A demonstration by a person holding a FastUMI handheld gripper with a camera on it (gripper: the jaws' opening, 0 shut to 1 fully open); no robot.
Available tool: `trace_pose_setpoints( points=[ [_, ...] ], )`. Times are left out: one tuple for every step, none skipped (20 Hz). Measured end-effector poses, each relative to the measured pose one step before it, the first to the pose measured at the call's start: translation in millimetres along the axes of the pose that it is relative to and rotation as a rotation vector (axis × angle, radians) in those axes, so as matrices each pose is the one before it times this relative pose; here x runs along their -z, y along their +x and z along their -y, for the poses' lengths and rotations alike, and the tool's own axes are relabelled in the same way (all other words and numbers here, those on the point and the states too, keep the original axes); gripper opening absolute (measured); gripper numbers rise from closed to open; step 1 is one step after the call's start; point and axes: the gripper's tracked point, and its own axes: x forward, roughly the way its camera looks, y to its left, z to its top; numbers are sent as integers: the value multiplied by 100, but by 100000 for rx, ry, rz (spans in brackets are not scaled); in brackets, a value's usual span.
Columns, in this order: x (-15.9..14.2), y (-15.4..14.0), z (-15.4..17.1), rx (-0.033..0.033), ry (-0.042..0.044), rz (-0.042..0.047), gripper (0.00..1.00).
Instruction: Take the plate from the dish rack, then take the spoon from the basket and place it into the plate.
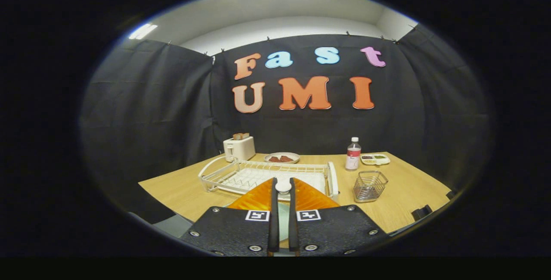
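**Operator:** What are the fingers doing?

**Spotter:** Your gripper (pixel 283 182) is clenched. The 2 fingers stand almost together, and a small round white piece (pixel 283 188) is pinched between their tips. Given the task, I take it for the spoon, gripped so its rounded end pokes forward where you can watch it. I cannot tell which end of it that is.

**Operator:** And the plate?

**Spotter:** I cannot place it with certainty. A pale strip (pixel 283 226) shows down in the gap between the fingers, close under the tool. It could be the plate lying on the near table edge, which would explain why you hold the tool above that spot. Treat that as my guess.

**Operator:** What lies ahead?

**Spotter:** Just beyond the fingertips sits the dish rack (pixel 241 175), lengthwise across the table (pixel 181 189). A white upright piece (pixel 332 177) stands at its right end; I cannot say whether that is a plate or part of the rack. The wire basket (pixel 370 185) stands just beside that end, and I can make out no spoon in it.

**Operator:** Anything in the way?

**Spotter:** No. The toaster (pixel 239 147), a dish of food (pixel 282 157), 1 bottle (pixel 353 154) and a small tray (pixel 375 159) are lined up along the far edge, well apart from your tool. Keep the pinch firm; a thin handle can twist between flat pads.
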Motion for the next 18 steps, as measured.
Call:
trace_pose_setpoints(
  points=[
    [635,168,-654,-1582,85,-881,9],
    [633,157,-860,-1833,543,-1151,9],
    [503,267,-697,-1768,427,-770,9],
    [448,537,-604,-1514,238,-581,8],
    [427,289,-370,-993,-157,-721,9],
    [535,351,-335,-535,-332,-929,9],
    [531,317,-158,-115,-323,-848,9],
    [507,241,-224,-460,-418,-1063,9],
    [421,385,-280,-611,-420,-727,9],
    [574,245,-238,-715,-364,-657,9],
    [426,333,-238,-1043,-367,-610,9],
    [309,373,-339,-1075,-555,-217,9],
    [313,394,-73,-566,-567,-265,9],
    [386,252,-134,-361,-695,-349,8],
    [442,315,6,-298,-769,-738,9],
    [403,355,-5,-345,-653,-888,9],
    [424,134,-53,-366,-452,-1317,9],
    [-112,12,9,-451,-243,551,8]
  ],
)
